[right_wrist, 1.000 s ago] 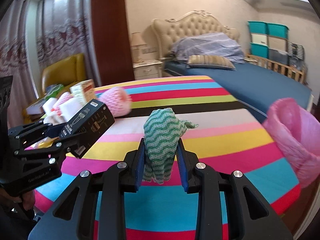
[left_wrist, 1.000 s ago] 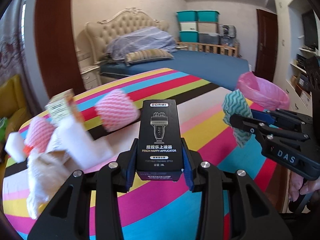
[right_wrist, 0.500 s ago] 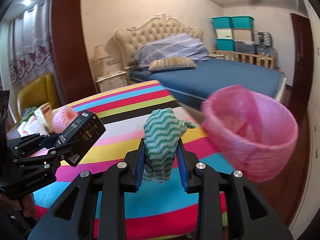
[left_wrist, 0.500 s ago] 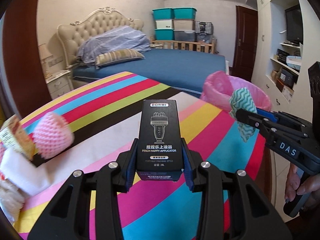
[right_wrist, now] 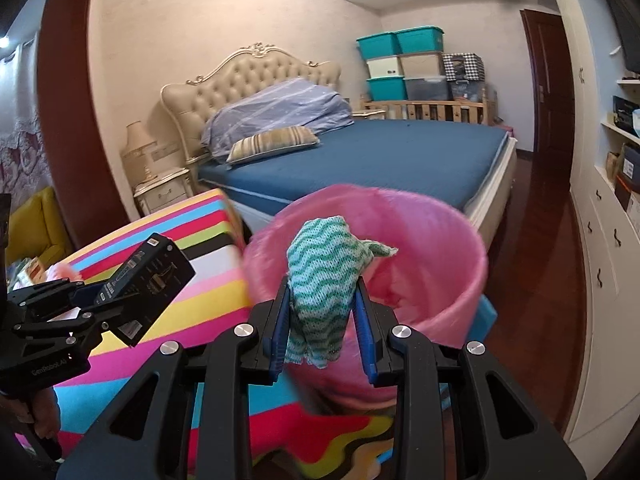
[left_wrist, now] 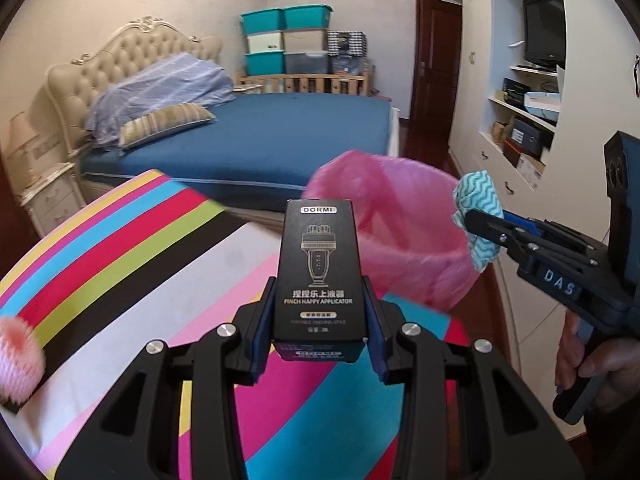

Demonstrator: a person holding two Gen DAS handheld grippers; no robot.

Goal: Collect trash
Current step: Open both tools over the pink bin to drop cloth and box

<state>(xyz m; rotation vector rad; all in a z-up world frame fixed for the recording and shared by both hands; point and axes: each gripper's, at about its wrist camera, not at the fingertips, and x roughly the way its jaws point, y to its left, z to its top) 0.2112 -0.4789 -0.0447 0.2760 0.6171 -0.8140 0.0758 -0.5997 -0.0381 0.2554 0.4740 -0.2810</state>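
Observation:
A black DORMI box [left_wrist: 320,268] stands upright between the pads of my left gripper [left_wrist: 320,320], which is shut on it above the striped table [left_wrist: 132,256]. The same box [right_wrist: 150,280] shows at the left of the right wrist view. My right gripper [right_wrist: 322,316] is shut on a crumpled green-and-white wavy cloth [right_wrist: 324,280], seen also as the cloth [left_wrist: 478,216] at the right of the left wrist view. Straight ahead sits a bin lined with a pink bag [right_wrist: 420,248], its mouth open; the cloth hangs at the rim of the pink bag [left_wrist: 400,216].
A pink foam net [left_wrist: 18,360] lies at the table's left edge. Behind the bin is a bed with a blue sheet [right_wrist: 400,156]. White cupboards and shelves [left_wrist: 516,128] line the right wall, with dark wood floor [right_wrist: 532,280] between them and the bed.
Both grippers have swung right across the table with their loads; the pile of foam nets and paper has slid out of view and the pink-lined bin has come close in front.

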